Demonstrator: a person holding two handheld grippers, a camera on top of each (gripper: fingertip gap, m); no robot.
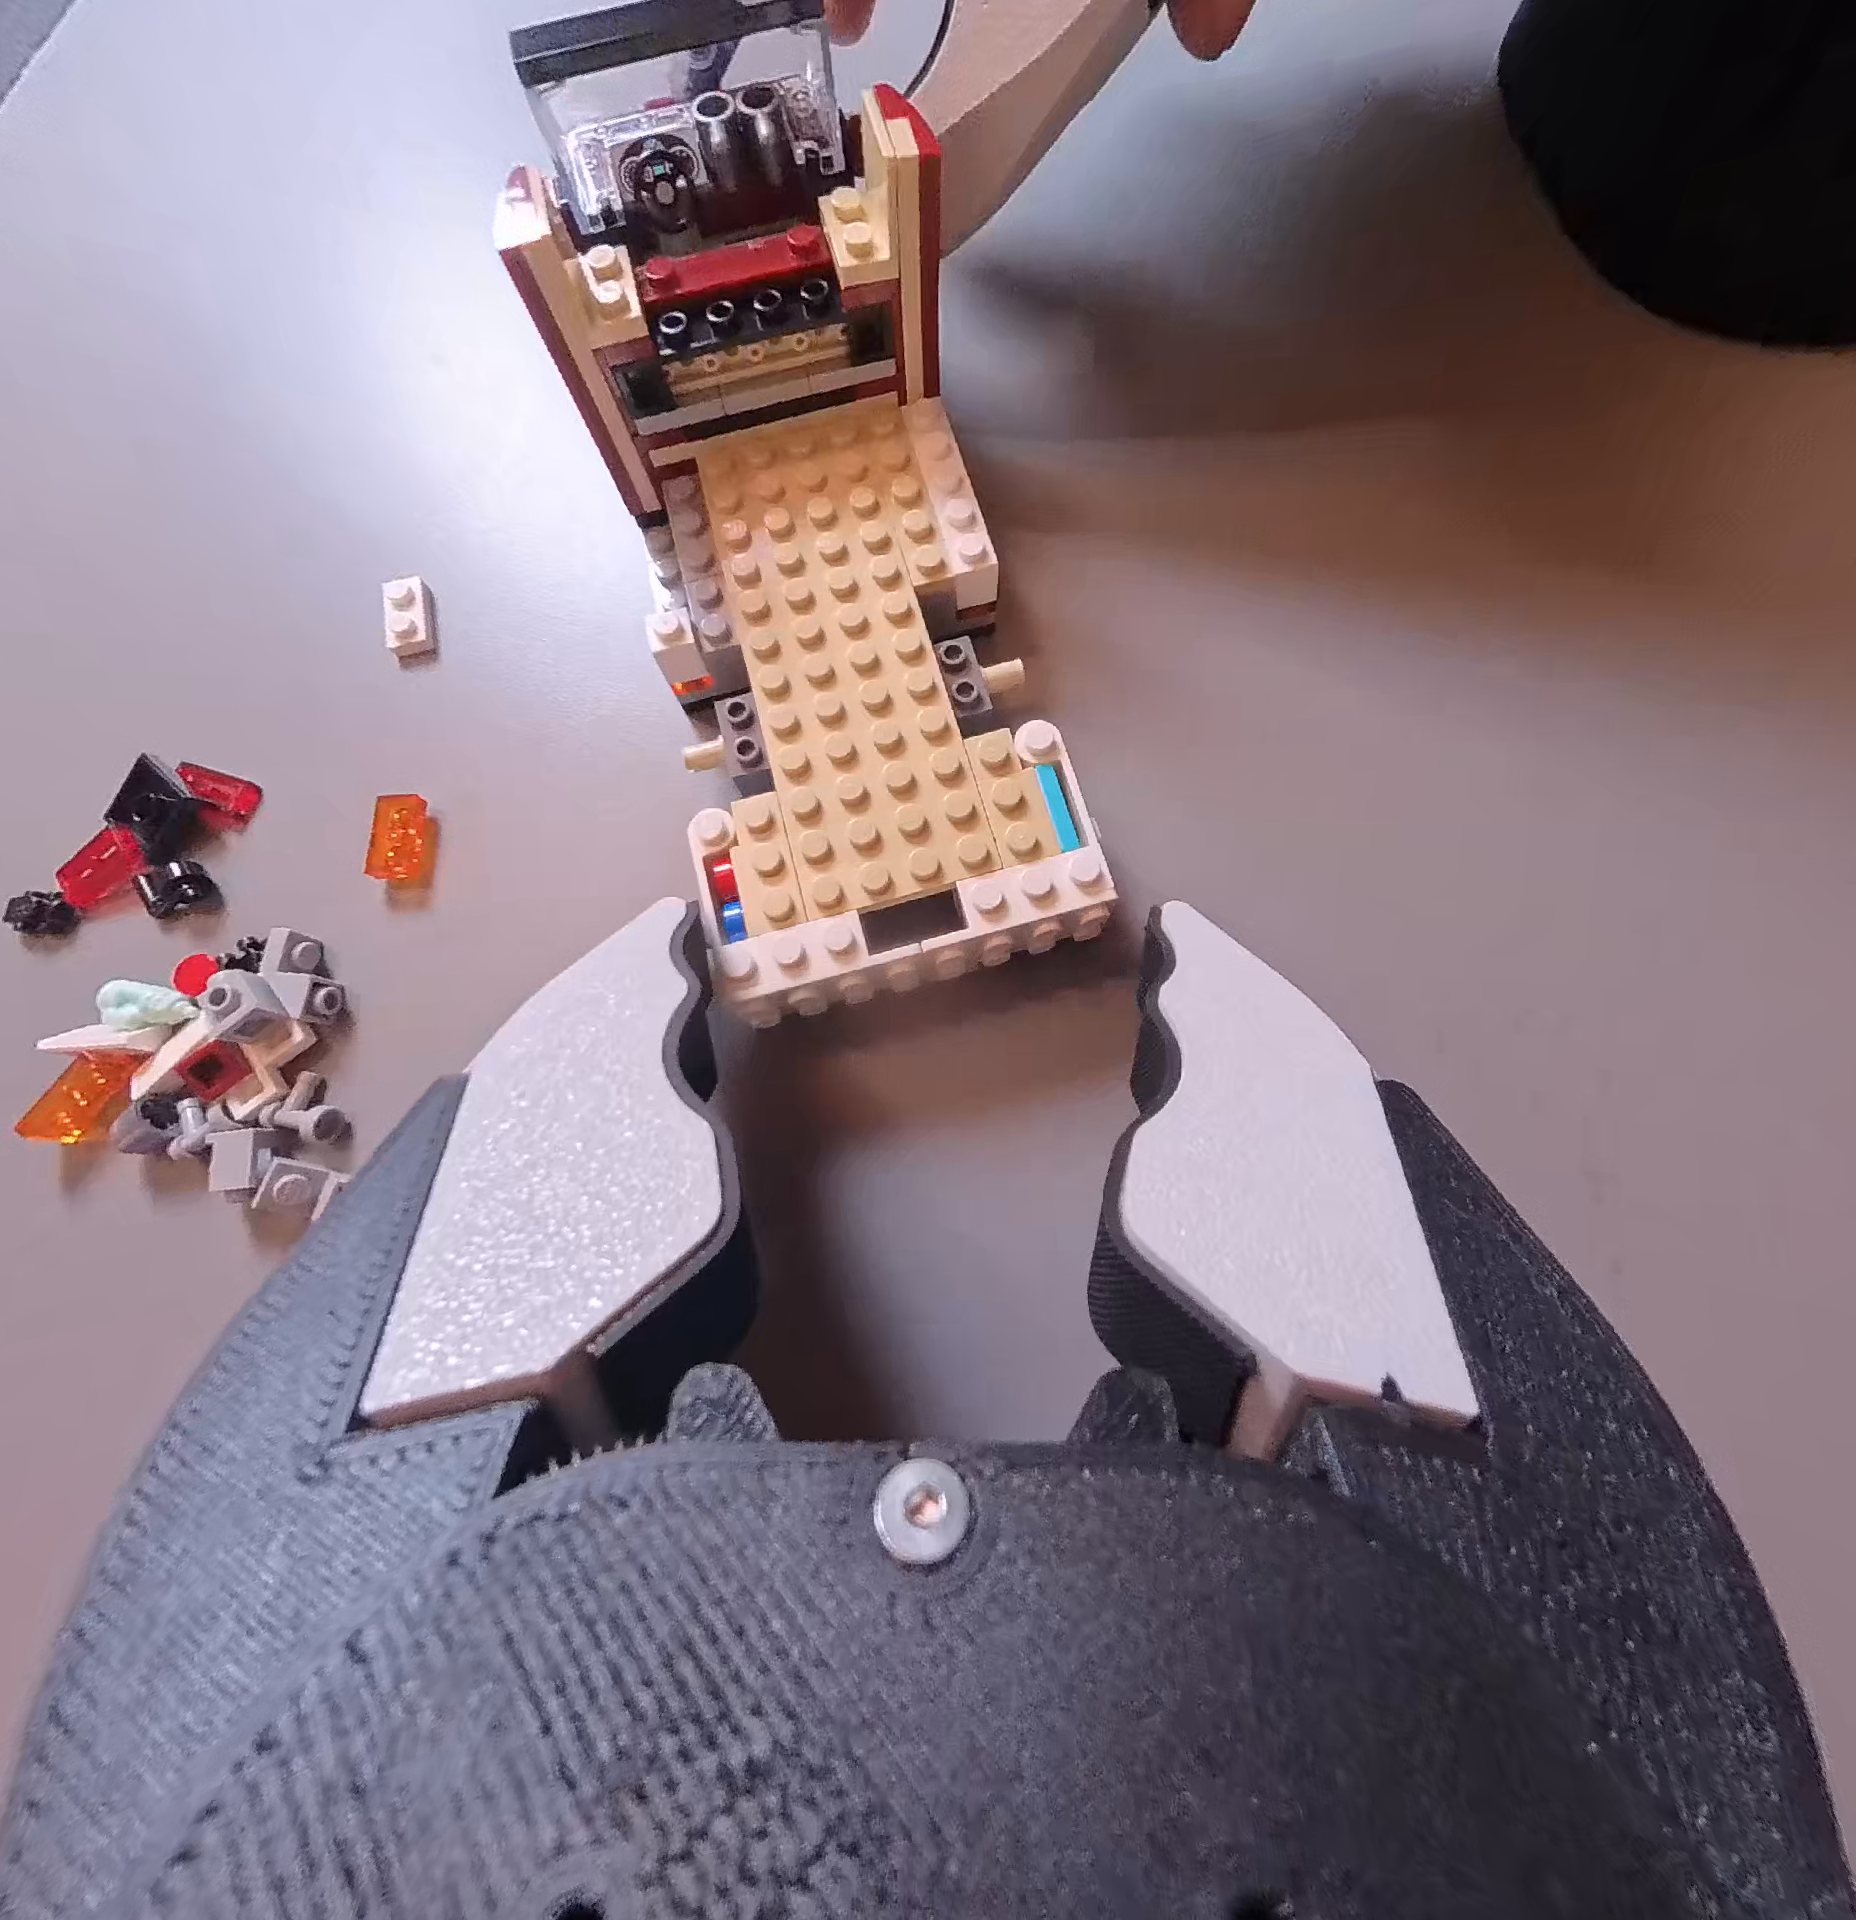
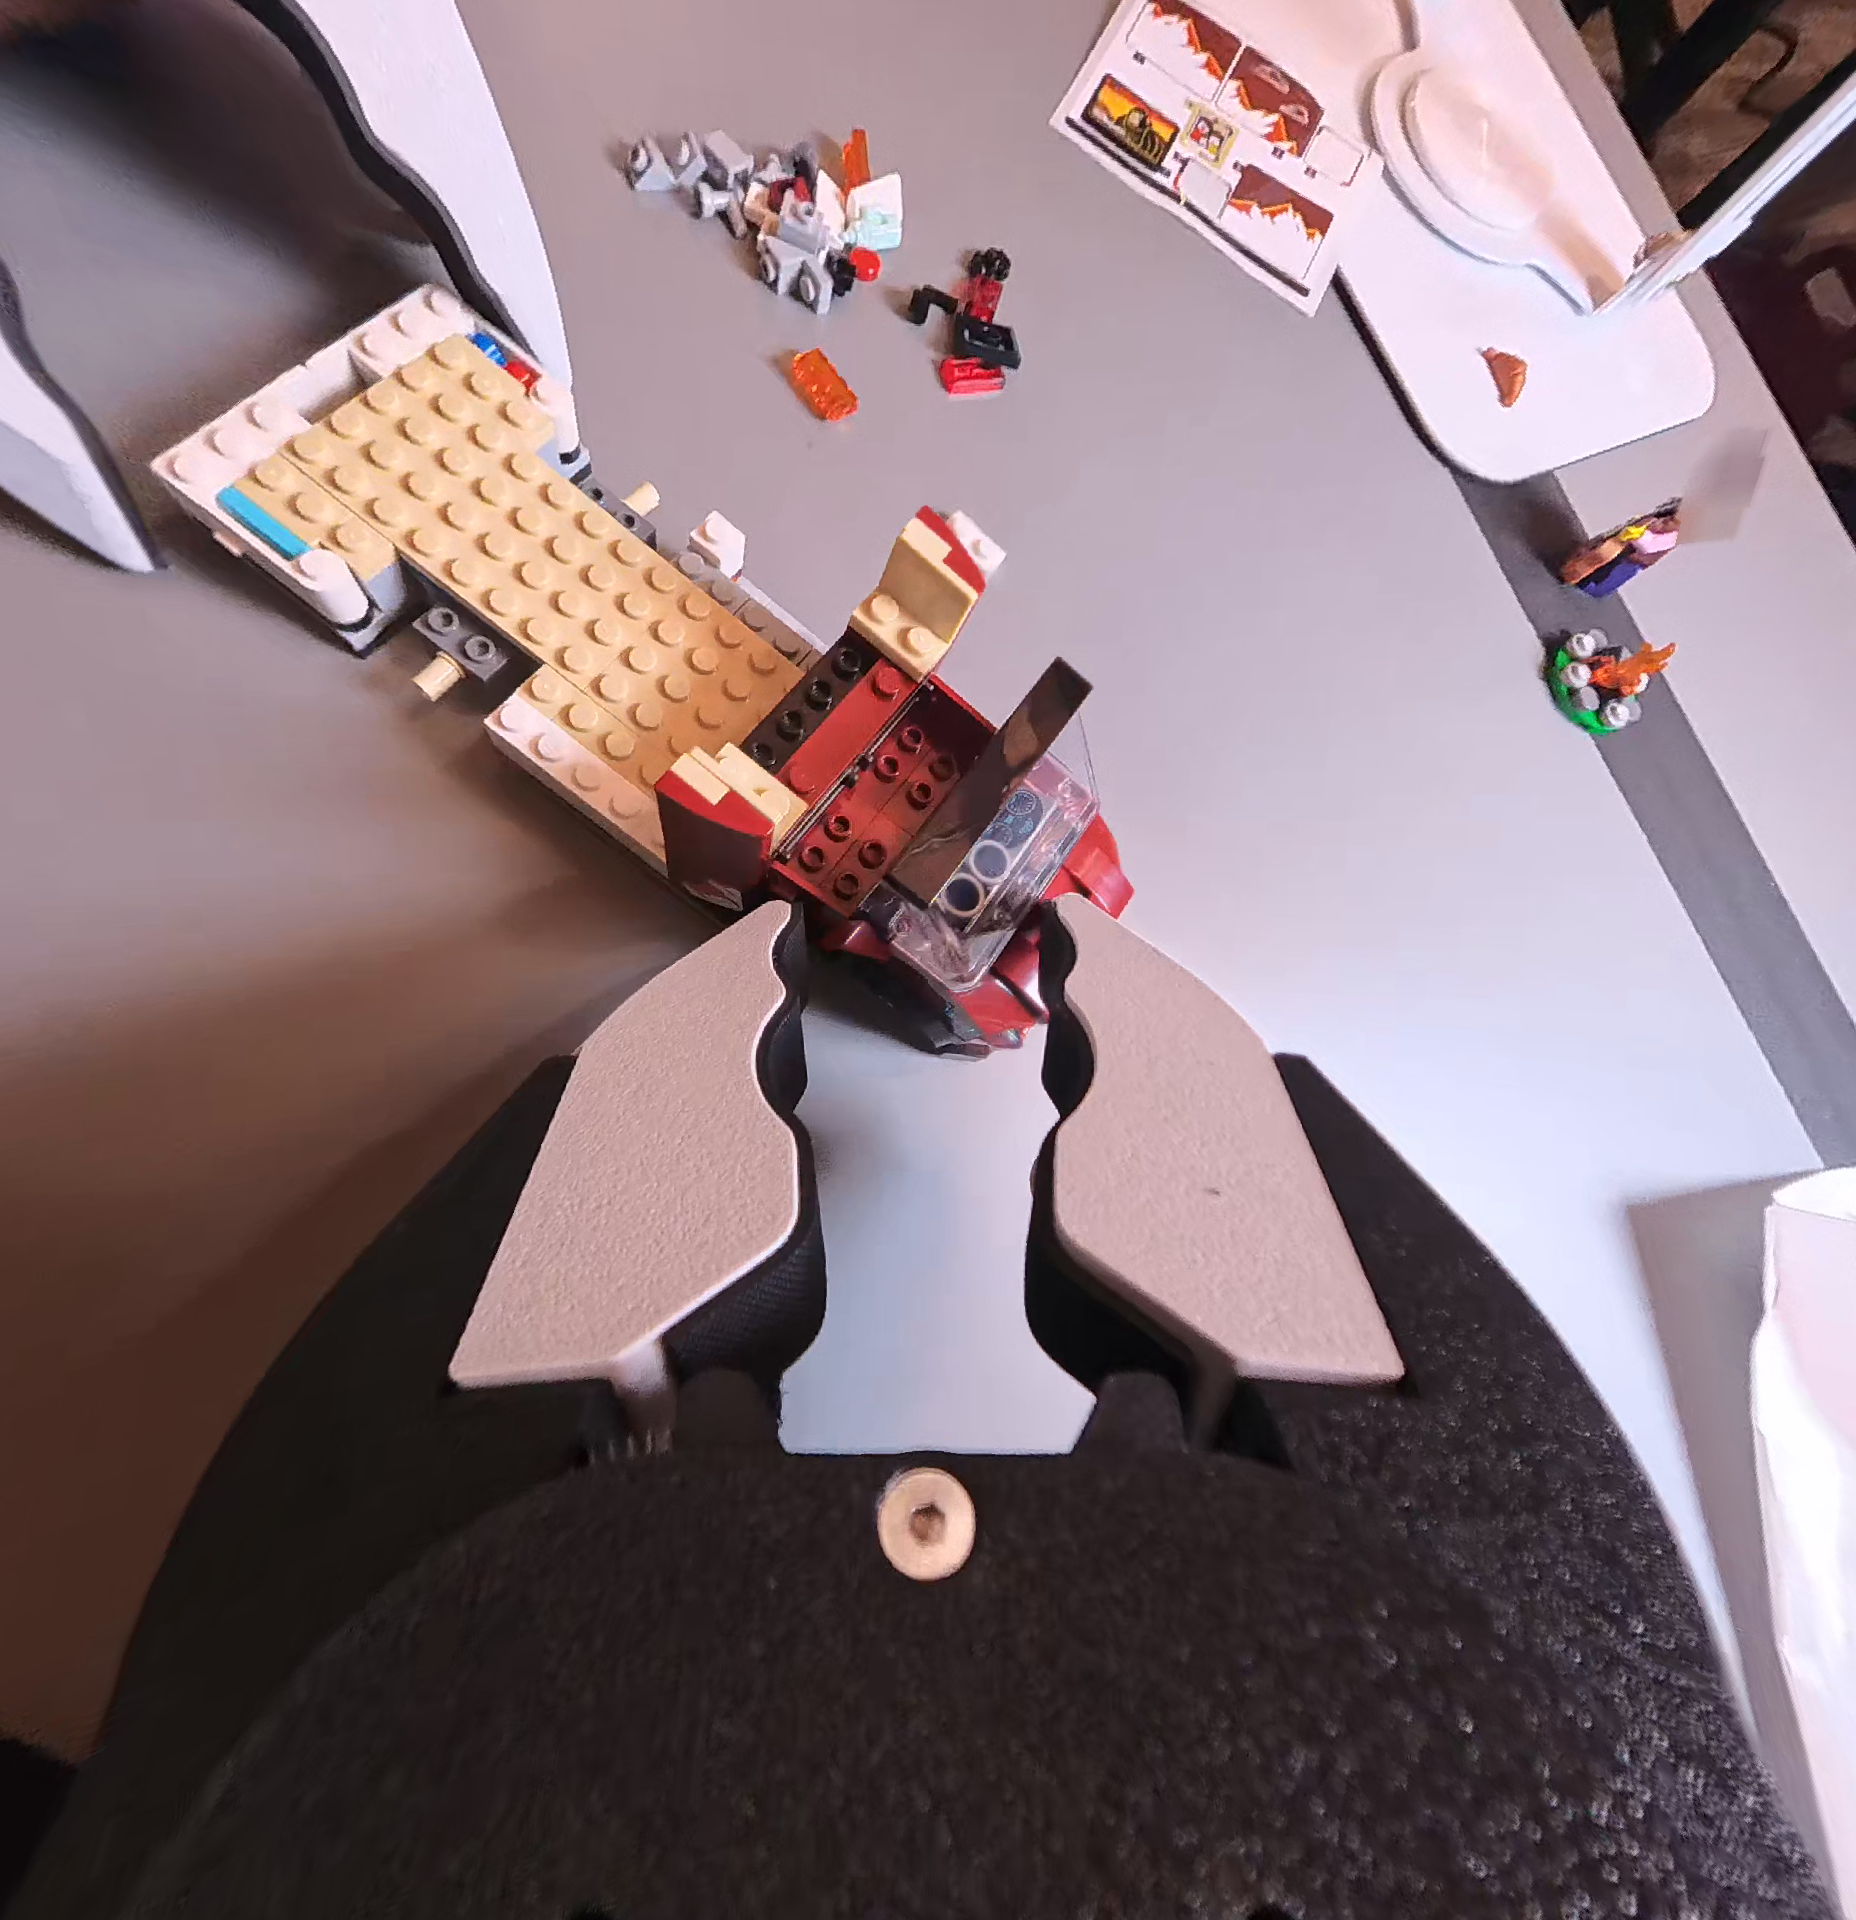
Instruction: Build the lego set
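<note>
A partly built lego vehicle [image 1: 851, 665] lies on the grey table, with a tan studded bed, white edges, a dark red cab and a clear windshield [image 1: 685, 114]. My left gripper [image 1: 924, 935] is open, its fingertips on either side of the vehicle's white rear end. Its white fingers [image 2: 488, 187] also show in the right wrist view. My right gripper [image 2: 924, 920] is closed on the dark red front of the cab [image 2: 903, 831], touching it on both sides. One of the right gripper's fingers [image 1: 1007, 114] shows beside the cab in the left wrist view.
Loose parts lie left of the vehicle: a grey and white pile [image 1: 217, 1060], red and black pieces [image 1: 145, 842], an orange clear piece [image 1: 402, 840] and a white plate [image 1: 410, 615]. A sticker sheet [image 2: 1204, 145], white tray [image 2: 1526, 312], two small builds [image 2: 1604, 681] and a white bag [image 2: 1828, 1455] are farther off. The tips of one gripper are about 15 centimetres away from the tips of the other.
</note>
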